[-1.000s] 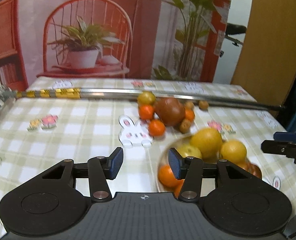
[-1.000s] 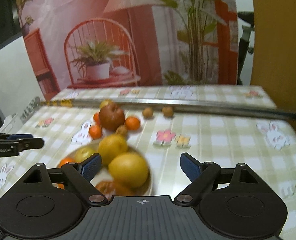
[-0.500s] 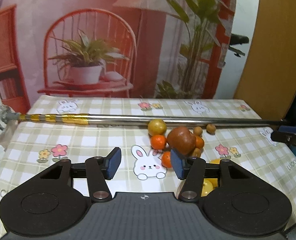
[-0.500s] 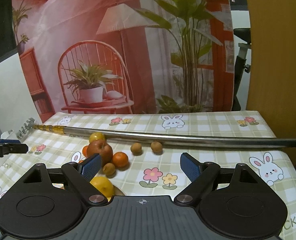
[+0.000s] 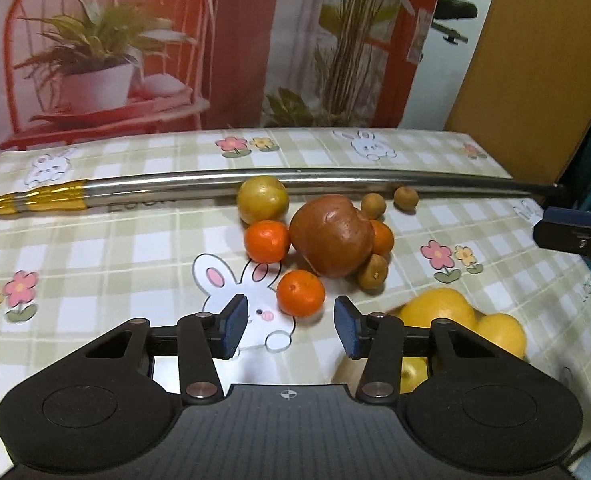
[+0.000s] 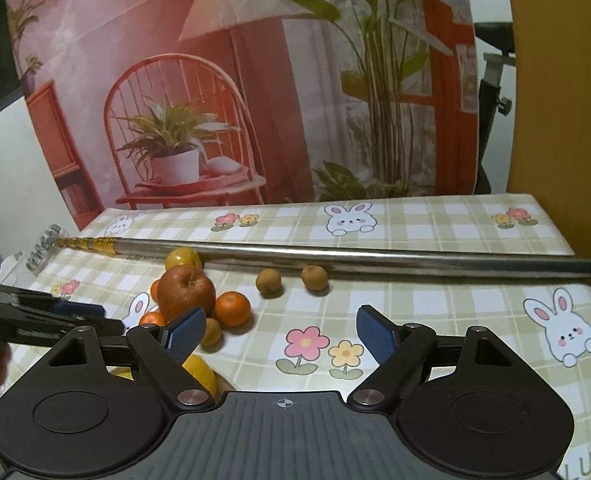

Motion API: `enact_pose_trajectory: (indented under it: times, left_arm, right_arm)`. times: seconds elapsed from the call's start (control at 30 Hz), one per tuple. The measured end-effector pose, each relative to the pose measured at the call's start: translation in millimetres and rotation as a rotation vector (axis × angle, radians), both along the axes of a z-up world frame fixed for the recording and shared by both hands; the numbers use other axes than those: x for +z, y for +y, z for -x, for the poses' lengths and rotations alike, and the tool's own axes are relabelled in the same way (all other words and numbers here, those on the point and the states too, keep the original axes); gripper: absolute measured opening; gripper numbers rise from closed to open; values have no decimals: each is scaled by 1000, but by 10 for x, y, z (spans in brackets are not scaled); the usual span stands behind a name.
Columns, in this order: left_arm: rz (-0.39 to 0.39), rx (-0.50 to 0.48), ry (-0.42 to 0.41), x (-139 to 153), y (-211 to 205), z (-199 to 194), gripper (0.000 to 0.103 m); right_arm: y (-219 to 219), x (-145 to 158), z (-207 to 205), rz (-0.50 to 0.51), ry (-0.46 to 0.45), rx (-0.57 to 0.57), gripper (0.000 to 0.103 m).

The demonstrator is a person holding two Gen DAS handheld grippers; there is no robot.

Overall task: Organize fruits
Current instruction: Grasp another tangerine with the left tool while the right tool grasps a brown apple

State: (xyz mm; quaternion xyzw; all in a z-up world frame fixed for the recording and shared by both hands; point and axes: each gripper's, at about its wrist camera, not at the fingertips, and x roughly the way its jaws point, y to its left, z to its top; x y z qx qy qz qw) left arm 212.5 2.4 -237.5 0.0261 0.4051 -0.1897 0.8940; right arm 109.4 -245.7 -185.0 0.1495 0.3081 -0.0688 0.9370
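Left wrist: three tangerines (image 5: 300, 293); one apple (image 5: 331, 234); left gripper (image 5: 291, 330) wide, empty; right gripper (image 6: 281, 334) wide, empty.

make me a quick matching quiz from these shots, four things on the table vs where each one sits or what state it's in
Column 1:
1. big red-brown apple
2. left gripper
3. metal pole
4. yellow-green fruit

Column 2:
a. open, just short of a small orange
b. lies across the far side of the tablecloth
c. against the pole's near side
d. ringed by small oranges and brown fruits

Pairs: 1-d, 2-a, 3-b, 4-c
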Motion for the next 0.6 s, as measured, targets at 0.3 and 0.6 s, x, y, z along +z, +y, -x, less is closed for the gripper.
enact_pose_trajectory:
  times: [0.3, 0.6]
  left_arm:
    - [-37, -37, 35, -261, -224, -326, 48]
    - [-50, -55, 44, -379, -270, -392, 37]
  right_arm:
    - [-122, -125, -125, -31, 28, -14, 80]
    - [-125, -209, -207, -45, 51, -7, 80]
